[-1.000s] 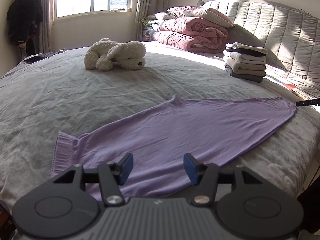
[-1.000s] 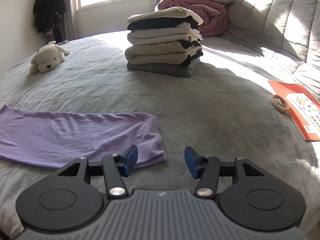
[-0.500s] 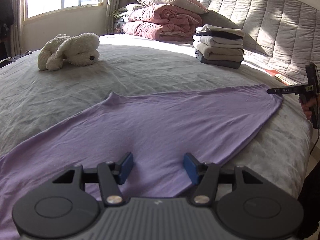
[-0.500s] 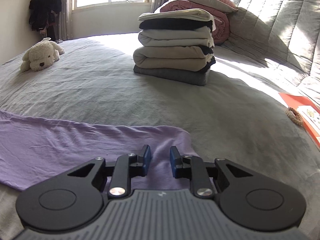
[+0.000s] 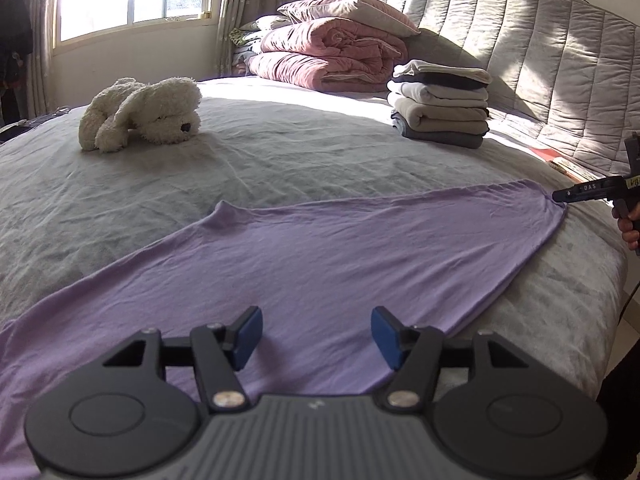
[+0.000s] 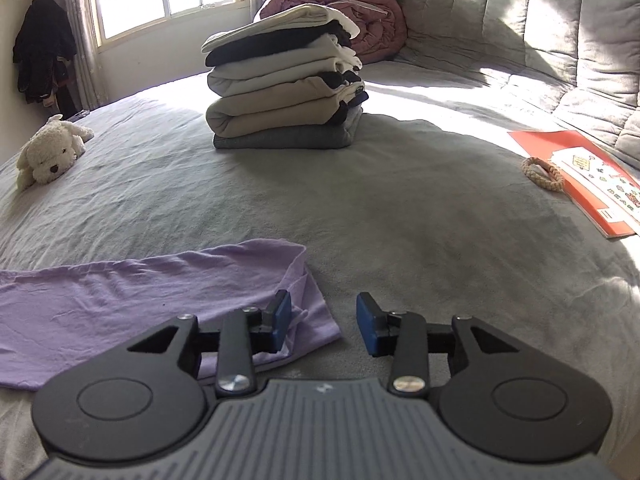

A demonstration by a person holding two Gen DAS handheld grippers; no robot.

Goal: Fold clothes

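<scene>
The purple garment (image 5: 320, 248) lies flat across the near part of the grey bed (image 5: 280, 168), and nothing holds it.

The right gripper (image 6: 324, 320) pinched the cloth's end a moment ago; its jaws have just been opening again, and the corner now sits loose by its left pad, so the fold has maybe not started. The left gripper (image 5: 316, 336) has slid along the cloth and hangs half open over it. The folded pile (image 6: 280, 92), toy dog (image 5: 140, 114), orange book (image 6: 576, 176) and woven ring (image 6: 542, 174) lie well apart; nothing blocks the way.

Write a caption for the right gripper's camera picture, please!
Open right gripper over the purple garment's end, folded clothes stack behind on the grey bed.
</scene>
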